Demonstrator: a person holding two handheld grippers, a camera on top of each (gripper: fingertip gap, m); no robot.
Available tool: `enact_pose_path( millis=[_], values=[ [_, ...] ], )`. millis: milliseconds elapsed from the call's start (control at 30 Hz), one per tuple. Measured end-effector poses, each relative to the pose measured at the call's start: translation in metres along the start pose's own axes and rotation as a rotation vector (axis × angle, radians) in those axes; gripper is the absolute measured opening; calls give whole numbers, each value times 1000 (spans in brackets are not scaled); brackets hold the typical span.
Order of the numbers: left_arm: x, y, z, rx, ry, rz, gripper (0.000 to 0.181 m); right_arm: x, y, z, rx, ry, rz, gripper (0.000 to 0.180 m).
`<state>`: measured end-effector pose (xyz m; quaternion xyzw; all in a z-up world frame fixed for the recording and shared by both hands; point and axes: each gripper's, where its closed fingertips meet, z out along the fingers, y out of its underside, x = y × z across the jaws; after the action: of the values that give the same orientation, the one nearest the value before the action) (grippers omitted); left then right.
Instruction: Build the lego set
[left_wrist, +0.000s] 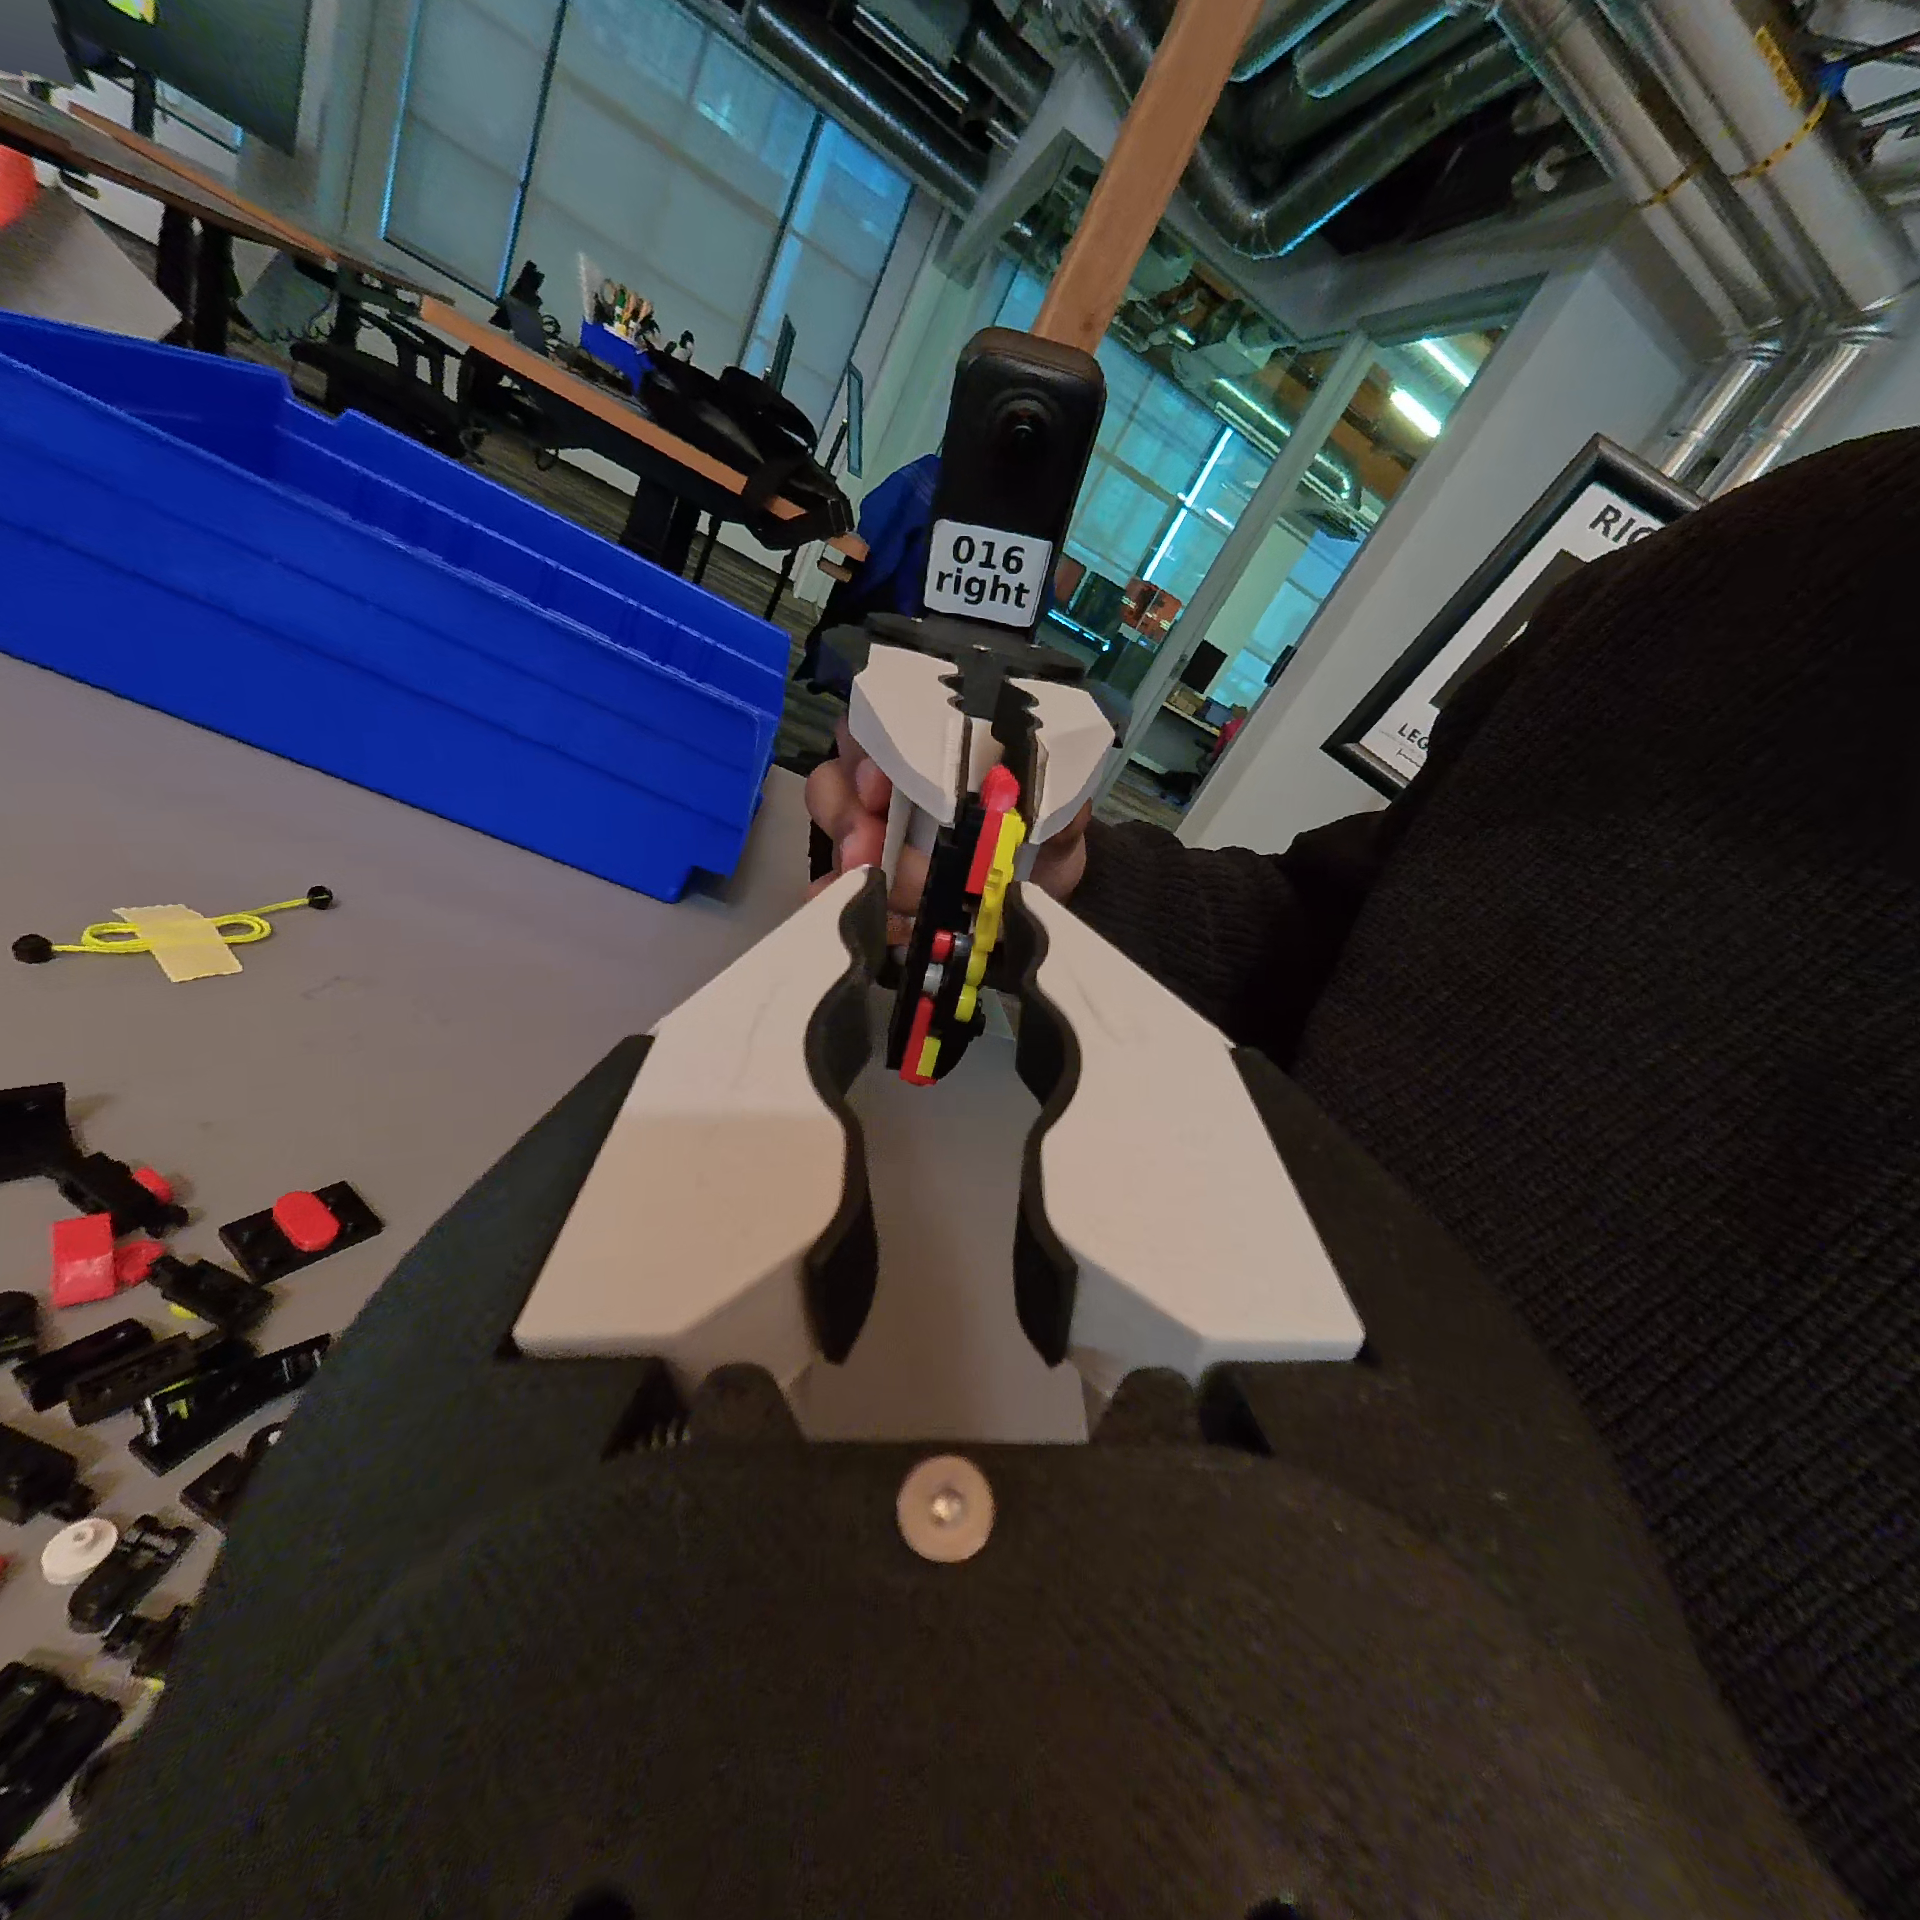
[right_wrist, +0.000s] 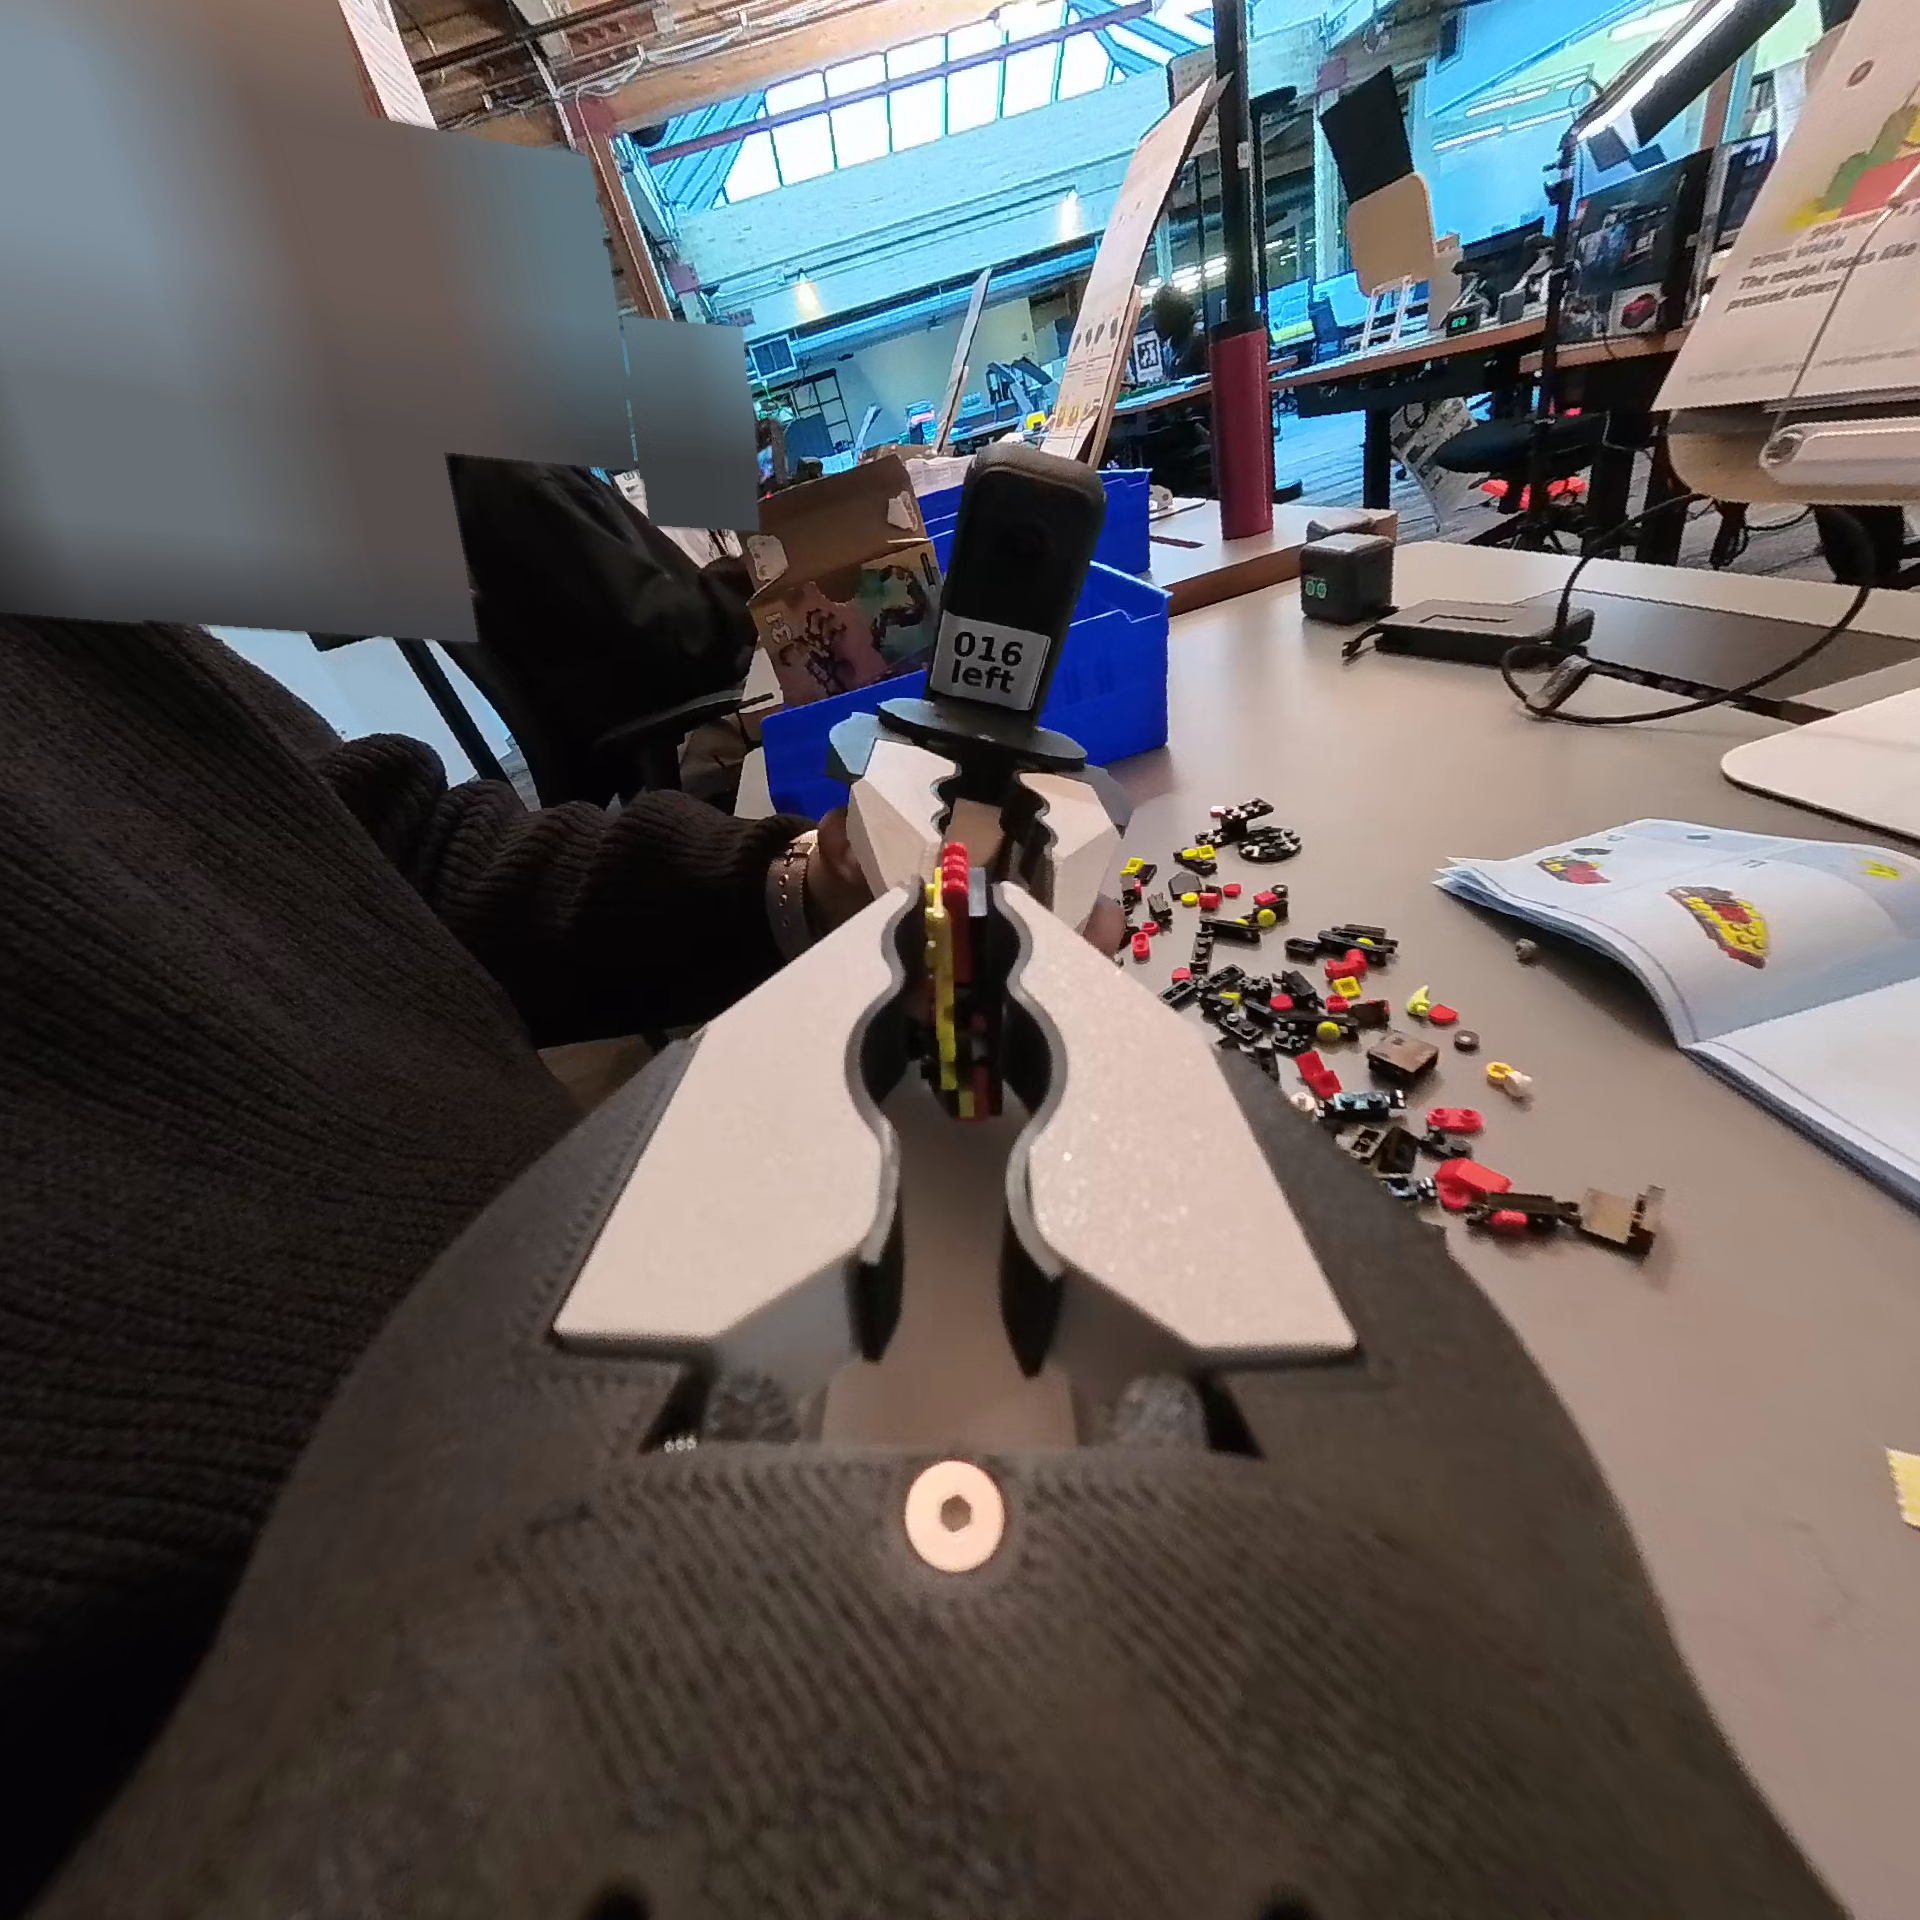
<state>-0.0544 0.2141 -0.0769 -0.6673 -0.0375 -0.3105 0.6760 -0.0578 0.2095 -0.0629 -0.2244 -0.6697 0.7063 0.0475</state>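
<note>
Lego model (left_wrist: 951, 935), held edge-on above the grey table (left_wrist: 416, 997), clamped tight in the right gripper (right_wrist: 961, 925) with the left gripper (left_wrist: 940, 914) narrowed around its far end; loose pieces (right_wrist: 1340, 1029) and booklet (right_wrist: 1766, 956) lie well clear.

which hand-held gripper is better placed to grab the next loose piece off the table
Left, probably: the right hand-held gripper looks clamped on the lego assembly, and loose pieces lie close beside the left hand-held gripper.

lego assembly (left_wrist: 951, 940): flat black-red-yellow plate stack, edge-on, upright, frame centre, off the surface | loose lego pieces (right_wrist: 1340, 1029): black, red, yellow, scattered right of centre on surface
</note>
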Motion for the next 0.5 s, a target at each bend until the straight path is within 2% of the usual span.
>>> enact_pose_path(
  millis=[267,500],
  values=[
    [3,-3,-1,17,13,5,24,1,4,1,-21,7,-12,10],
    [2,-2,-1,15,13,4,19,-1,4,3,-25,3,-14,9]
  ],
)
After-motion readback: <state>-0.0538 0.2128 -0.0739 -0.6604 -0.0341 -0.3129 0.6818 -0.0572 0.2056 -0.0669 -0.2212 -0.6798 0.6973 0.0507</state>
